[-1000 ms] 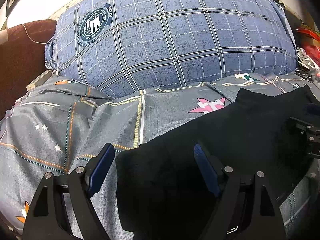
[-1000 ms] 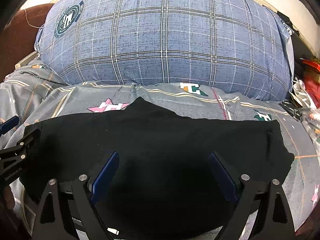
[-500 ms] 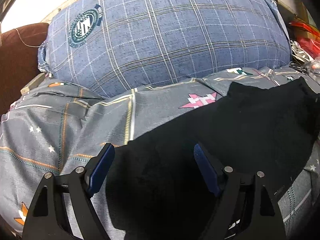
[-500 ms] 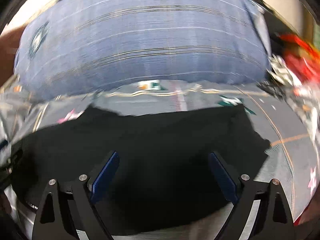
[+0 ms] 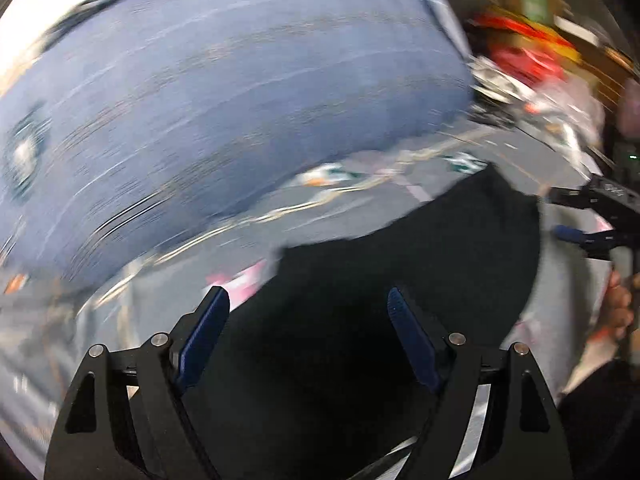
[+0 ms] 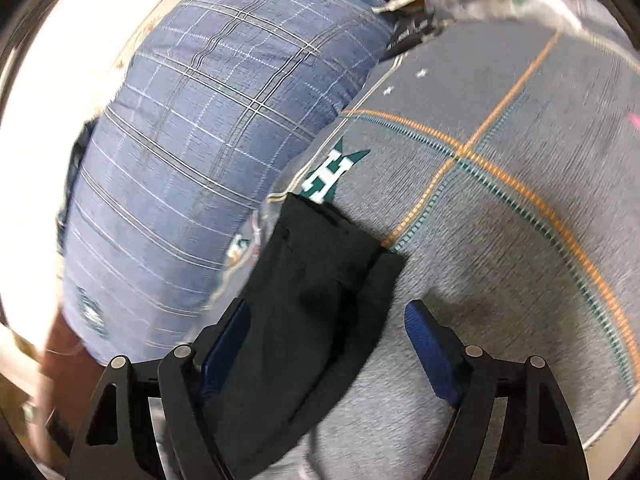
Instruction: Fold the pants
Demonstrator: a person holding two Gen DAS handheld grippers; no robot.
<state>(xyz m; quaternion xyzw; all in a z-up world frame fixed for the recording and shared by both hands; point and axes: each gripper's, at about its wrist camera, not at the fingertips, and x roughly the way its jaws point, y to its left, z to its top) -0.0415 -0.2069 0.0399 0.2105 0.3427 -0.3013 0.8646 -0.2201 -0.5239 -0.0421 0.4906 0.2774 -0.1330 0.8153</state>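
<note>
While black pants (image 6: 320, 280) cover patterned bedding (image 6: 520, 240), a plaid pillow (image 6: 200, 140) adjoins.

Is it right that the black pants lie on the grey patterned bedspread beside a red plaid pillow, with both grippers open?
Not quite: the pillow is blue plaid, not red, as the right wrist view shows. The rest holds: the black pants lie on the grey patterned bedspread, and the left gripper and right gripper are both open.

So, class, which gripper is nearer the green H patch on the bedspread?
Right. The right gripper sits just short of the green H patch, fingers having just closed slightly astride the end of the black pants; the left gripper hovers over them farther back.
</note>
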